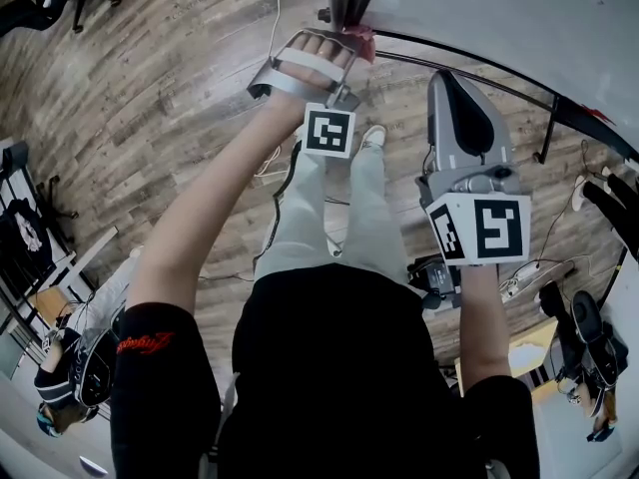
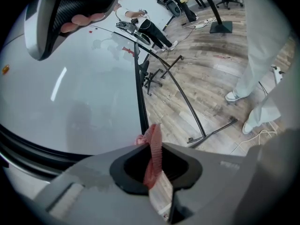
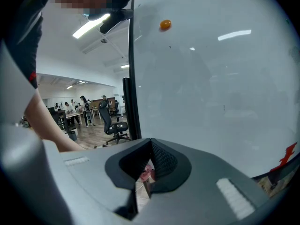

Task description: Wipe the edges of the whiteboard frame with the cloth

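Observation:
A pink cloth (image 2: 153, 150) is pinched in my left gripper (image 2: 155, 175), which is shut on it. In the head view that gripper (image 1: 344, 40) holds the cloth (image 1: 362, 40) against the lower corner of the whiteboard's black frame (image 1: 469, 73). In the left gripper view the frame's side edge (image 2: 139, 88) runs just beyond the cloth, with the white board surface (image 2: 70, 88) to its left. My right gripper (image 1: 447, 78) is shut and empty, pointing at the board (image 3: 215, 78) beside its frame edge (image 3: 132, 74). The cloth (image 3: 147, 173) shows small past its jaws.
An orange magnet (image 3: 165, 25) and a red mark (image 3: 287, 156) sit on the board. The stand's black legs (image 2: 197, 121) spread over the wood floor. Cables and a power strip (image 1: 519, 282) lie at the right. Office chairs (image 3: 112, 123) and people are farther off.

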`<state>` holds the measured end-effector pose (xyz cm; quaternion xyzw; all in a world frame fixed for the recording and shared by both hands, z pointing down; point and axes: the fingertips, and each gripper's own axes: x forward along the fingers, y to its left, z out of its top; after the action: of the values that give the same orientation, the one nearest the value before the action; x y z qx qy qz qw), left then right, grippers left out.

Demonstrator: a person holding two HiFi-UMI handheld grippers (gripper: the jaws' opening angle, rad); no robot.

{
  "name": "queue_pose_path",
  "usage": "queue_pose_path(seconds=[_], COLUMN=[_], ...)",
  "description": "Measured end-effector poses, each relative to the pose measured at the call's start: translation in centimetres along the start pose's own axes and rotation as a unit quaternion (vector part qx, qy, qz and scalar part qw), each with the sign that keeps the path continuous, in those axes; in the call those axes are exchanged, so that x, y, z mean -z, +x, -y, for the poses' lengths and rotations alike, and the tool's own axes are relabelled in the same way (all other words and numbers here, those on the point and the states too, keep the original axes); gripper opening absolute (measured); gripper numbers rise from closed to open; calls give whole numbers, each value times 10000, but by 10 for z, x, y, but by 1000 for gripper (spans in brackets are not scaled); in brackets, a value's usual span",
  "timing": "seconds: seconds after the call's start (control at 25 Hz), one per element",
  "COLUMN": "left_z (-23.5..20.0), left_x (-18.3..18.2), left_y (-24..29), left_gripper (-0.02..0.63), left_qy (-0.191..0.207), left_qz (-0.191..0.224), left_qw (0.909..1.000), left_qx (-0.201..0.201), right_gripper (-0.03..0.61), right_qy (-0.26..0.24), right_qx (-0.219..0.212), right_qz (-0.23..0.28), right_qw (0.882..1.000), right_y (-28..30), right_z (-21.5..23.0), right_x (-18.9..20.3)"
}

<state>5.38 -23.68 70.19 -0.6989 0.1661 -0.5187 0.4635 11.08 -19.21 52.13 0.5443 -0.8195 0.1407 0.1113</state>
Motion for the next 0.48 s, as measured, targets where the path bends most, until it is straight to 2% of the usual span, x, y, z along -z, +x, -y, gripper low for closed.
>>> queue_pose_path(seconds=[0.36, 0.48], left_z=[3, 1], left_x=[-2, -3], left_y=[-4, -9], left_gripper=[52, 52], left_qy=[-115, -292], left_qz=[50, 82], left_qw=[9999, 9995], left_qx=[7, -28], right_gripper=[2, 2], right_qy=[-14, -15], right_qx=[-27, -43], right_qz=[-59, -72], right_qw=[10000, 10000], right_y=[2, 4], right_z=[0, -2], right_x=[3, 3])
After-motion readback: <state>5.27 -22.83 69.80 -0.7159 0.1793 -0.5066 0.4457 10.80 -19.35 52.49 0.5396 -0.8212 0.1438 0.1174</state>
